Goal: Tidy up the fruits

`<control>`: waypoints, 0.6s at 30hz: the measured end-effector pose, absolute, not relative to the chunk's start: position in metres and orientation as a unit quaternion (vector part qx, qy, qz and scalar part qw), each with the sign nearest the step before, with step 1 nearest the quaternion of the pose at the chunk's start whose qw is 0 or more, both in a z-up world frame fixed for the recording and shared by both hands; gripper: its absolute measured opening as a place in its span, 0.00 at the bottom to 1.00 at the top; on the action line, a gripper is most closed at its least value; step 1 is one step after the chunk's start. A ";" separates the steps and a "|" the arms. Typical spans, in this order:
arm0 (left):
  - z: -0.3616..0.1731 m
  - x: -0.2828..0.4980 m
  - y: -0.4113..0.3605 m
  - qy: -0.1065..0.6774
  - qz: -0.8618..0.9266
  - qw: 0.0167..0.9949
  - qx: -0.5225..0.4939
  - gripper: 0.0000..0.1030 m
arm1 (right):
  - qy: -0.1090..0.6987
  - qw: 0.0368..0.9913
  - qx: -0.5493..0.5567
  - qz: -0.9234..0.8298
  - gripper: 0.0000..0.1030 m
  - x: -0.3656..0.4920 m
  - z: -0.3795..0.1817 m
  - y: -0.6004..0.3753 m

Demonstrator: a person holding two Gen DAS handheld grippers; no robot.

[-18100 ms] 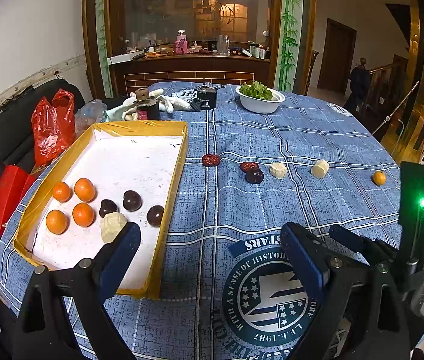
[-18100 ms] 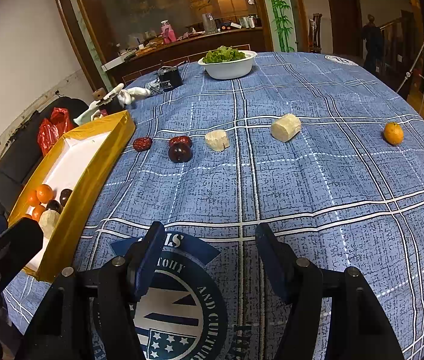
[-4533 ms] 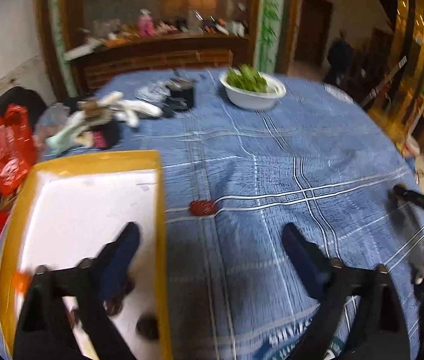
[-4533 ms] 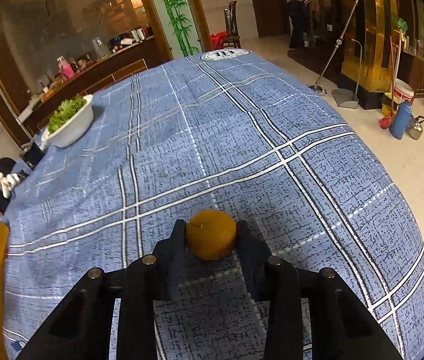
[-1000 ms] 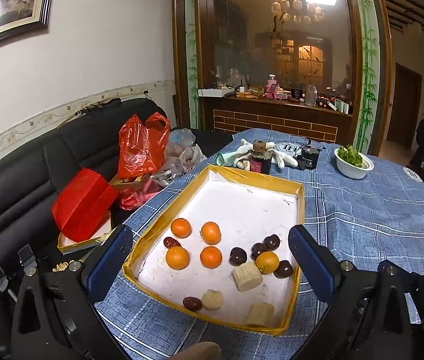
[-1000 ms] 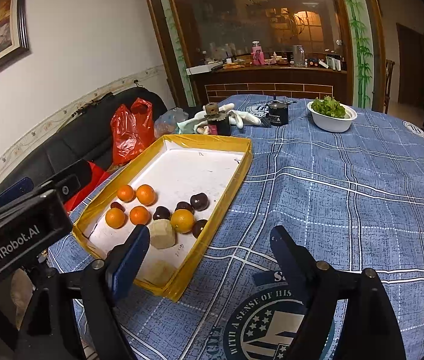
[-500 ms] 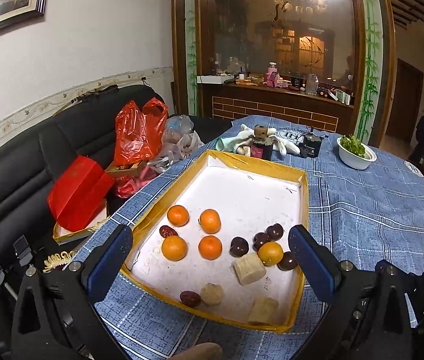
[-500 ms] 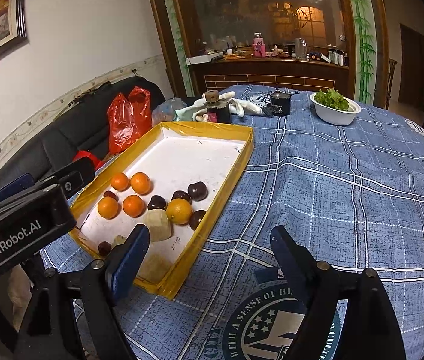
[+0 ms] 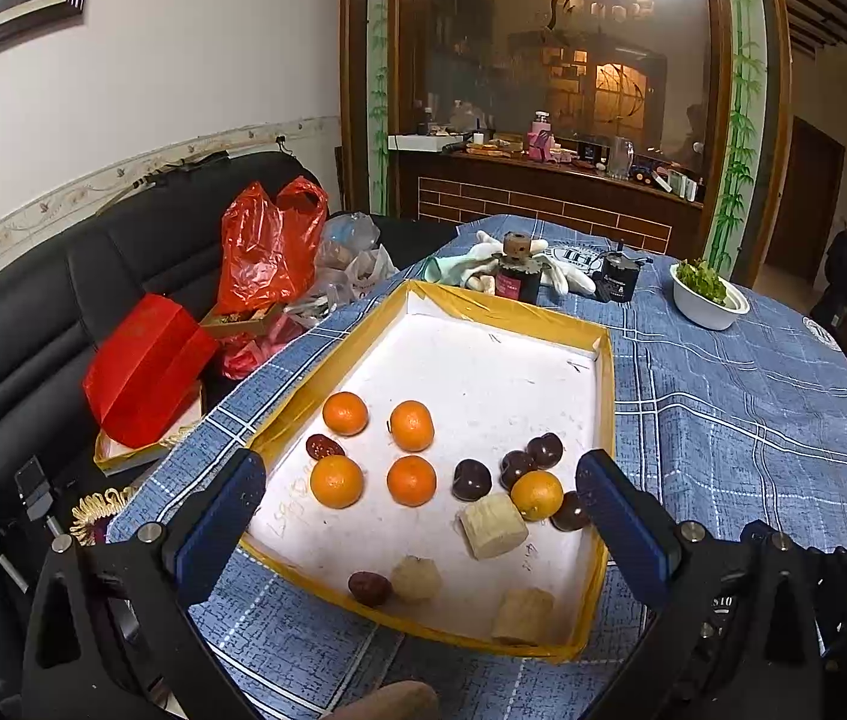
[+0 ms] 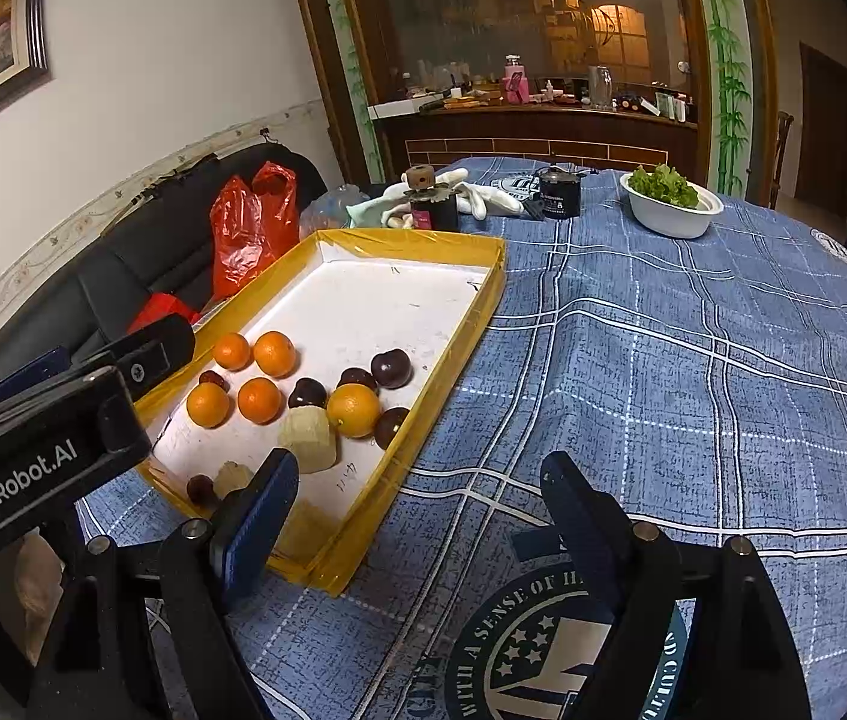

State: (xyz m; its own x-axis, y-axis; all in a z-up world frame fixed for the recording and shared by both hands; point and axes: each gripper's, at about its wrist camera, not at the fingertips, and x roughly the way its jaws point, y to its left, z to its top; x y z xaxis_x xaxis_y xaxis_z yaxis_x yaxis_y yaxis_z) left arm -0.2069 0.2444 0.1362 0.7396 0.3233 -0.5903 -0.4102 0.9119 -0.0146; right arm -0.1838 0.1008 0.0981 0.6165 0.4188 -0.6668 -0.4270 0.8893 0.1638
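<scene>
A yellow-rimmed tray with a white floor lies on the blue checked tablecloth. In it are several oranges, several dark plums, two red dates and three pale chunks. My left gripper hovers open over the tray's near end, with nothing between its fingers. My right gripper is open and empty above the cloth, just right of the tray. Its left finger overlaps the tray's near corner in the view. One orange rests against a pale chunk. The left gripper's body shows at the left.
A white bowl of greens, a dark jar, a small bottle and white gloves stand beyond the tray. A black sofa with red bags lies left of the table. A fingertip shows at the bottom edge.
The left wrist view has tipped down a little, so the tray looks slightly larger. The fruit has not moved and both grippers stay open.
</scene>
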 end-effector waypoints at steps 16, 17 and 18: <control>0.124 -0.203 0.245 0.317 0.187 0.925 -0.091 1.00 | 0.366 0.902 -0.023 0.229 0.86 -0.186 0.095 0.106; 0.124 -0.203 0.246 0.318 0.187 0.925 -0.093 1.00 | 0.367 0.901 -0.023 0.229 0.86 -0.186 0.095 0.106; 0.124 -0.203 0.247 0.319 0.187 0.924 -0.094 1.00 | 0.367 0.901 -0.023 0.229 0.86 -0.186 0.095 0.106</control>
State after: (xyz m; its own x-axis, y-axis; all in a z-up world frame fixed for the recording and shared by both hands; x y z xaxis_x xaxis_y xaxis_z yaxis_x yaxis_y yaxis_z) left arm -0.2029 0.2470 0.1239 0.7267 0.2867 -0.6243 -0.4064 0.9121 -0.0542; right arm -0.1858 0.1065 0.0950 0.6257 0.3956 -0.6723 -0.4297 0.8941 0.1261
